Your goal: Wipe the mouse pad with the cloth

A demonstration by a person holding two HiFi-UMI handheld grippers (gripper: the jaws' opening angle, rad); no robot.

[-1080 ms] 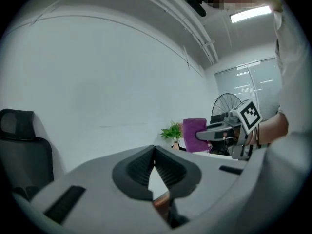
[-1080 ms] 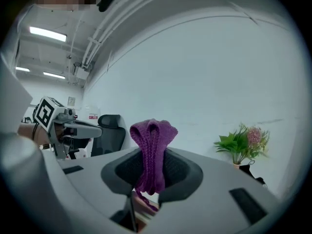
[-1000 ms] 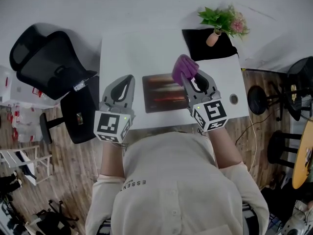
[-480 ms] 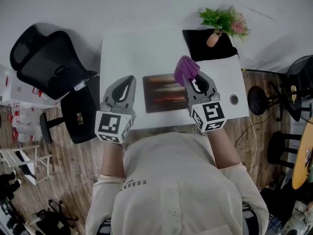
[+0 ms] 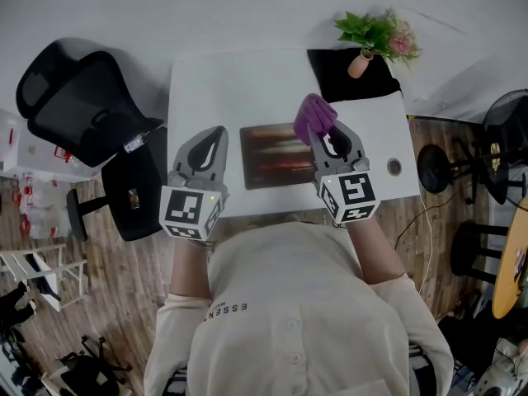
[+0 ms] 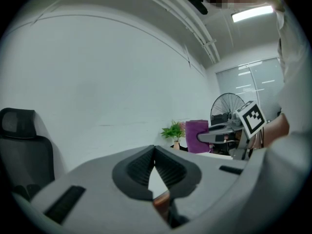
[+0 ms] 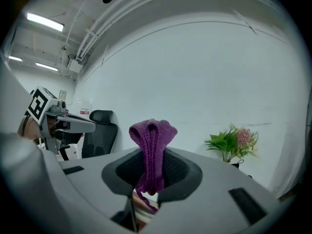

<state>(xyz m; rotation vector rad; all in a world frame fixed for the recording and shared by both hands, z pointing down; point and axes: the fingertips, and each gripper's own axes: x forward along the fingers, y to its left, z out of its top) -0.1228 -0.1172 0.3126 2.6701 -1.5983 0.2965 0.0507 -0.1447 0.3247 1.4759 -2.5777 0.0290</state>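
Observation:
The mouse pad [image 5: 276,155], a dark red-brown rectangle, lies in the middle of the white table [image 5: 231,85]. My right gripper [image 5: 319,132] hovers over the pad's right edge and is shut on a bunched purple cloth [image 5: 314,117]. In the right gripper view the cloth [image 7: 152,145] sticks up between the jaws, with a fold hanging below them. My left gripper [image 5: 215,134] is held over the table just left of the pad. Its jaws [image 6: 154,151] meet at the tips with nothing between them.
A potted plant [image 5: 373,38] stands on a black mat [image 5: 351,79] at the table's far right corner. A small round fitting [image 5: 394,167] sits near the right edge. A black office chair [image 5: 74,101] stands left of the table, and stools [image 5: 437,167] are on the right.
The right gripper and the cloth have drifted a little to the right, towards the pad's right edge. The left gripper has stayed where it was.

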